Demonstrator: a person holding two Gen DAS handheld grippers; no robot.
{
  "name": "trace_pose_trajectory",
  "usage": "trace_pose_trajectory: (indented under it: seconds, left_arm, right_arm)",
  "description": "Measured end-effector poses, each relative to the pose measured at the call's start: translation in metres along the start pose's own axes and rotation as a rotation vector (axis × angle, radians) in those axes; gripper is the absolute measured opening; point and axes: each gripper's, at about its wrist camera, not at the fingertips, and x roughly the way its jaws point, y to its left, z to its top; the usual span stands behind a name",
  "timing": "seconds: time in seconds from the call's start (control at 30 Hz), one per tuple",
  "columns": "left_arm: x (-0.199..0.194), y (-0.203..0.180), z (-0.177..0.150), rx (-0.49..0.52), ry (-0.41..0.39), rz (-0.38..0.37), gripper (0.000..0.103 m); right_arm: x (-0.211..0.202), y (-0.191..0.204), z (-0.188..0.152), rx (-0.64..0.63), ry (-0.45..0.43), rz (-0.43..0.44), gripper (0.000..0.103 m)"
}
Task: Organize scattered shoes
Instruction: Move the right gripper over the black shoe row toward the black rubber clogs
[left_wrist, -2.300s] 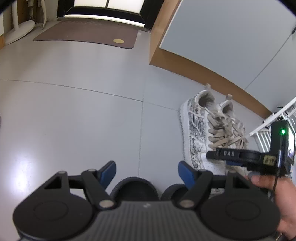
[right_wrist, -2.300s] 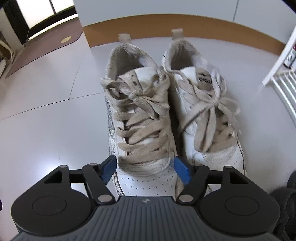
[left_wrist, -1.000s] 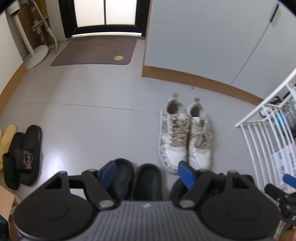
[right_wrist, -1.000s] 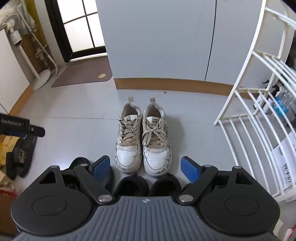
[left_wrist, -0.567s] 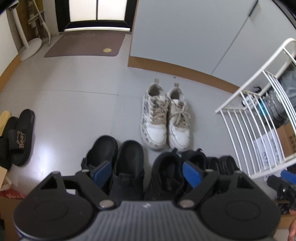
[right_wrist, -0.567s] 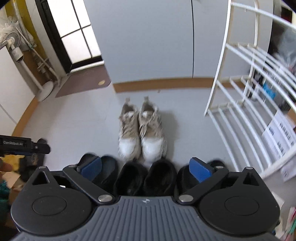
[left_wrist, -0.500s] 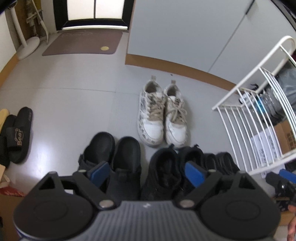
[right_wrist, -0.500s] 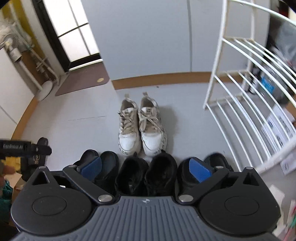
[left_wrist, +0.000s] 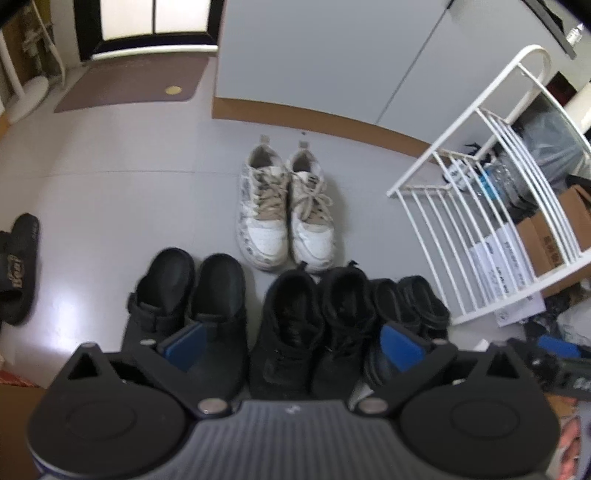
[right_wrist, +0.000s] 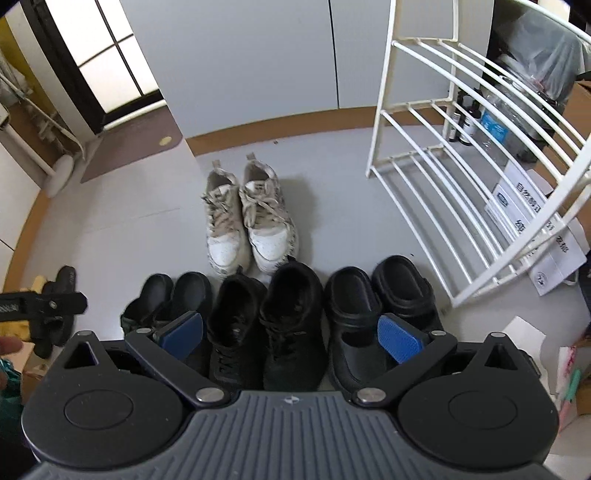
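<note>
Six black shoes stand in a row on the grey floor (right_wrist: 110, 229), their near ends cut off behind the two gripper bodies. From left to right they are a pair of black clogs (right_wrist: 173, 295), a pair of black lace-up sneakers (right_wrist: 269, 317) and a second pair of black clogs (right_wrist: 380, 299); in the left wrist view this last pair is dark and hard to make out. One pair of white sneakers (left_wrist: 286, 218) sits just beyond the row, toes toward it, heels toward the far wall.

At far left a black slide sandal (left_wrist: 18, 266) is clipped by the frame edge; how many lie there cannot be told. A white wire rack (right_wrist: 461, 192) stands to the right, partly out of frame.

The left gripper (left_wrist: 293, 345) and right gripper (right_wrist: 290, 330) both hover above the row with fingers released and spread wide, having just been opening; nothing is grasped between them.
</note>
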Motion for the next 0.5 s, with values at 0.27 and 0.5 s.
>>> trace_pose_trajectory:
  seconds: [0.27,0.5]
  left_arm:
    - [0.004,-0.016,-0.014,0.086,0.043,0.015,0.103]
    - [-0.006,-0.029,-0.023,0.158,0.004,0.052,0.103]
  right_arm:
    - [-0.003,0.021,-0.004,-0.017,0.013,-0.015,0.103]
    - [0.005,0.026,-0.005,0.078,0.074,0.041,0.103]
